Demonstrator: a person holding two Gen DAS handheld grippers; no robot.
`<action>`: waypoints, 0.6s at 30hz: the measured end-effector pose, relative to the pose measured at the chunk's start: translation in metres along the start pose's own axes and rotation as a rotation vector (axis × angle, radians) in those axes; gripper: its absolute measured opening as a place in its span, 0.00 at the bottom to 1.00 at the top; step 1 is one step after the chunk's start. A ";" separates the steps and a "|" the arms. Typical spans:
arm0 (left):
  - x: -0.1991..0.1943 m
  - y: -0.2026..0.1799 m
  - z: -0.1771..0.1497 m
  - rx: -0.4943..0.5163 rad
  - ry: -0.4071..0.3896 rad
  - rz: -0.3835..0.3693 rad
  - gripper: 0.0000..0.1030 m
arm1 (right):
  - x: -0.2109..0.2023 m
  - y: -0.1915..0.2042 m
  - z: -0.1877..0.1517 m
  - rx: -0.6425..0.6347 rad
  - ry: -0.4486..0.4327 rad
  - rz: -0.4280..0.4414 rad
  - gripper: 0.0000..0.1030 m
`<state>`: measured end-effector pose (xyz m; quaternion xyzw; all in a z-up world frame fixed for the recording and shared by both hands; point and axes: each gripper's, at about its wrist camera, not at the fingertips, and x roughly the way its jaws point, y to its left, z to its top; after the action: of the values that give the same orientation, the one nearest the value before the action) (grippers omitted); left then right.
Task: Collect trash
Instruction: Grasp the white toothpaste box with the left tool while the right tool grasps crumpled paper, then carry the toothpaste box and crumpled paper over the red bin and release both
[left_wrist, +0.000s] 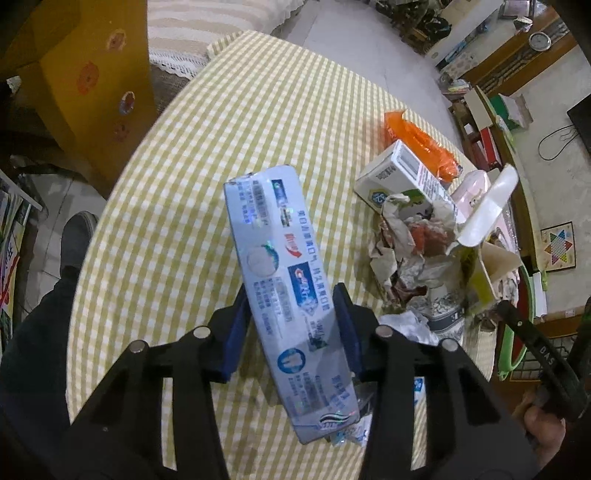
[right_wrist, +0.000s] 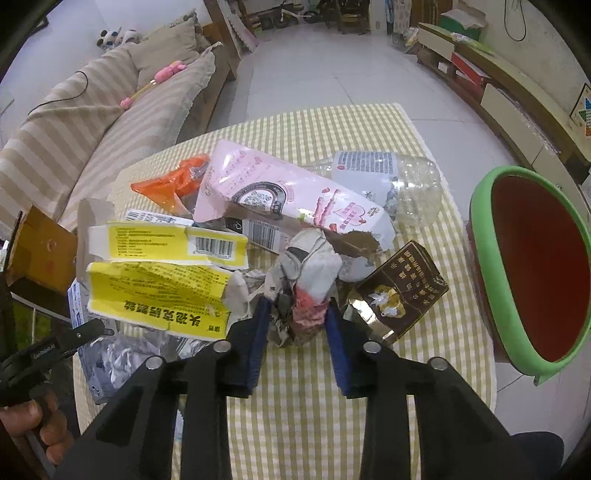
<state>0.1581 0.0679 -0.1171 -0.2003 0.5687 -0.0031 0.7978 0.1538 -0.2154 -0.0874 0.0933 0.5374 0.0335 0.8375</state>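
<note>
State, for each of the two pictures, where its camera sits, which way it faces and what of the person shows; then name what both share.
Left wrist: behind the left tool, shut on a toothpaste box, facing down at the checked table; shoe, leg, hand.
Right wrist: behind the right tool, around crumpled paper, green-rimmed bin beside; hand.
Shared: orange wrapper.

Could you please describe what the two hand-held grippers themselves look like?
Both match: the left hand-held gripper and right hand-held gripper have black slotted linkage frames, round silver pins at the joints and blue finger pads. White lettering marks each body. No cables visible.
</note>
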 end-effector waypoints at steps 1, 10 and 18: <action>-0.004 0.001 0.000 0.002 -0.008 0.002 0.41 | -0.003 0.000 -0.001 0.001 -0.006 0.004 0.27; -0.044 0.009 -0.006 0.024 -0.093 0.022 0.41 | -0.045 0.002 -0.009 -0.003 -0.060 0.067 0.25; -0.079 -0.013 -0.016 0.105 -0.165 0.003 0.41 | -0.082 0.017 -0.017 -0.063 -0.121 0.097 0.25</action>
<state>0.1186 0.0690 -0.0451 -0.1569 0.5005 -0.0156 0.8513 0.1049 -0.2099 -0.0174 0.0949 0.4795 0.0851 0.8682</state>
